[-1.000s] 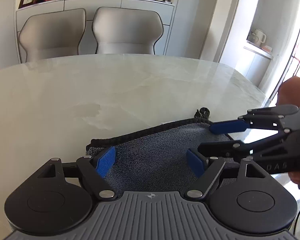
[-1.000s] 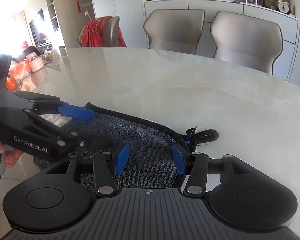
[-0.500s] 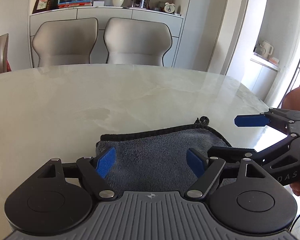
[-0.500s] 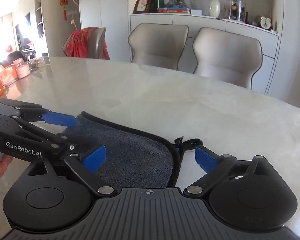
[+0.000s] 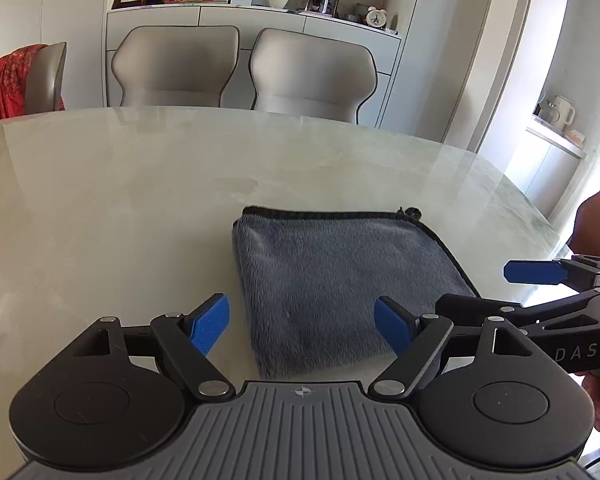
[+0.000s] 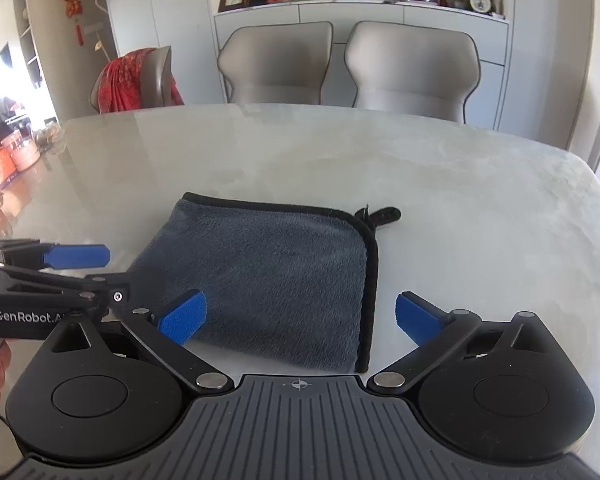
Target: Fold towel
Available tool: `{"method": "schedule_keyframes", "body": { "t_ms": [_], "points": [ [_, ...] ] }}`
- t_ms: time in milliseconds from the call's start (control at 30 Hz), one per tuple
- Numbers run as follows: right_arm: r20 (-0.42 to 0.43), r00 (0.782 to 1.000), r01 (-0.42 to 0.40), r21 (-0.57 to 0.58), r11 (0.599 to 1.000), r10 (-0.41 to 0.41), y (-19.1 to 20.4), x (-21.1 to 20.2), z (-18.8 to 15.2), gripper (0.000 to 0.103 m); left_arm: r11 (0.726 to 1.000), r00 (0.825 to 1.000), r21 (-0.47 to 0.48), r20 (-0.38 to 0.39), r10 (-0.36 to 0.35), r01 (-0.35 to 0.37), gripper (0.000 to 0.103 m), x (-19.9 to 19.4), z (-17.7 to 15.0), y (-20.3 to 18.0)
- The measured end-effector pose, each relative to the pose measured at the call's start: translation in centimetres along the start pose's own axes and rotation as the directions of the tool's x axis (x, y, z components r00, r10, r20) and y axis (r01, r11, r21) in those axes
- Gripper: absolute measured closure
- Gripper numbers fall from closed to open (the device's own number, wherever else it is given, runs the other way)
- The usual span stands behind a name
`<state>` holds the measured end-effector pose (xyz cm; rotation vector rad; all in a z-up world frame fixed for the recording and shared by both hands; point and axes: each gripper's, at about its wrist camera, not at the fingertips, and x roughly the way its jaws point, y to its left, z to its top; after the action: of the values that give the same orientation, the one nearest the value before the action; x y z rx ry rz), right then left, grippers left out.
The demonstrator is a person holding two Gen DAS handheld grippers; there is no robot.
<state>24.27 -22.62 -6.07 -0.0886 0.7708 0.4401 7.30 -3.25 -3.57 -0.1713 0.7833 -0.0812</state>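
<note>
Now folded towel (image 5: 340, 280) flat on table (image 5: 100, 200), seemingly below both spread grippers.

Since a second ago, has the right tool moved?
Yes. The right tool opened and backed off the towel, judged against the table.

Both grippers are showing black linkage arms, blue finger pads, silver pivot screws and ribbed grey bases — the left gripper (image 6: 78, 276) is displaying white "GenRobot.AI" lettering, the right gripper (image 5: 534, 292) "DAS".
</note>
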Motion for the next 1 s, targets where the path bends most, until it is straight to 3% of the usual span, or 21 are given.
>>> {"method": "schedule_keyframes", "body": {
  "t_ms": [433,600,1000],
  "points": [
    [0.018,1.0,0.022,0.004,1.0,-0.022,1.1,-5.5,-5.0,0.001,0.999,0.999,-0.031,0.003,0.033,-0.032,0.012,-5.0,-4.5,-1.6],
    [0.069,0.997,0.017,0.044,0.999,-0.02,1.3,-7.4,-7.6,0.001,0.998,0.998,-0.007,0.01,0.066,-0.066,0.011,-6.6,-7.4,-2.4],
    [0.113,0.993,0.028,0.024,0.999,-0.03,3.3,-9.2,-10.9,0.001,0.991,0.991,0.015,0.018,0.131,-0.131,0.01,-8.3,-9.6,-3.6]
  ]
}}
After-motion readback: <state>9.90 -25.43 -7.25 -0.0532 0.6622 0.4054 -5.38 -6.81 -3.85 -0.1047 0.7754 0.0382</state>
